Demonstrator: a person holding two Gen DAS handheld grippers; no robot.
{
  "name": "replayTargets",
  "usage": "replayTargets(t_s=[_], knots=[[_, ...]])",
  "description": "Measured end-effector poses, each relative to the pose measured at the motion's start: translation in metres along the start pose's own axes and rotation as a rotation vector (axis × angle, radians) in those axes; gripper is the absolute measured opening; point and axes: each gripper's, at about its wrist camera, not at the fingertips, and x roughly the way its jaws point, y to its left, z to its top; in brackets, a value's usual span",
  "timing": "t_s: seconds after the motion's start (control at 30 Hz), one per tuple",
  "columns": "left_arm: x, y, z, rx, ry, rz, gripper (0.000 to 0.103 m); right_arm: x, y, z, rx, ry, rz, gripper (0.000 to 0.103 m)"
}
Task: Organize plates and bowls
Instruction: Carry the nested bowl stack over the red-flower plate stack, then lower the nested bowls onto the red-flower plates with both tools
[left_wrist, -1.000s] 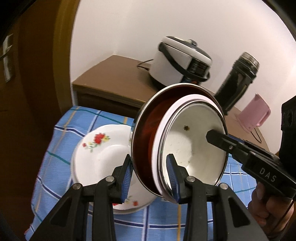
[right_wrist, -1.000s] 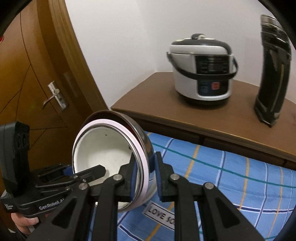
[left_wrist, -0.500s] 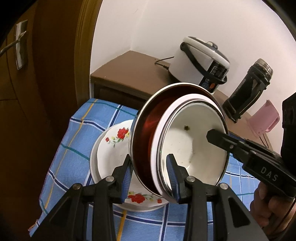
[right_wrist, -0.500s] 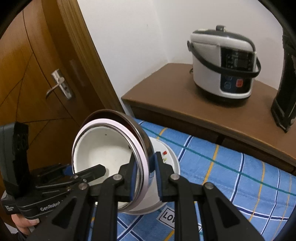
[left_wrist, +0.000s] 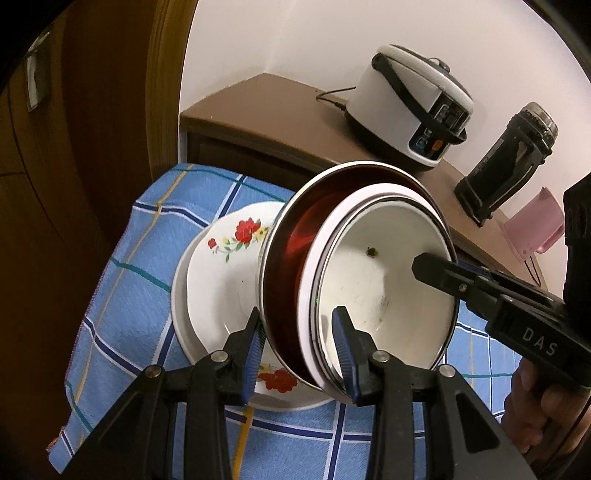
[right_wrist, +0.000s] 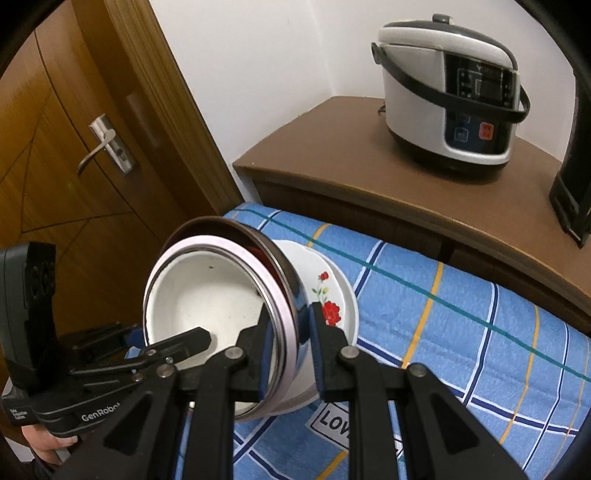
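A stack of nested bowls (left_wrist: 373, 284), a steel outer bowl with a red inside, a pink-rimmed one and a white enamel one, is held tilted above the table. My left gripper (left_wrist: 299, 350) is shut on its near rim. My right gripper (right_wrist: 290, 345) is shut on the opposite rim, and it also shows in the left wrist view (left_wrist: 491, 291). The bowl stack shows in the right wrist view (right_wrist: 218, 295) too. Below it lie stacked white plates with red flowers (left_wrist: 225, 273), partly hidden by the bowls (right_wrist: 332, 291).
A blue checked tablecloth (left_wrist: 147, 236) covers the table. Behind it a brown cabinet (right_wrist: 332, 147) carries a rice cooker (right_wrist: 450, 96), a black flask (left_wrist: 506, 162) and a pink jug (left_wrist: 532, 225). A wooden door (right_wrist: 74, 147) stands at the left.
Both grippers have carried the bowl stack left and forward, so it now hangs over the flowered plates. The grip on the rims is unchanged.
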Motion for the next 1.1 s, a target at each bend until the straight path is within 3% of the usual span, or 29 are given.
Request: replayTargets(t_s=[1.1], knots=[[0.023, 0.008, -0.001, -0.035, 0.109, -0.023, 0.039, 0.035, 0.0, 0.001, -0.024, 0.121, -0.011, 0.02]])
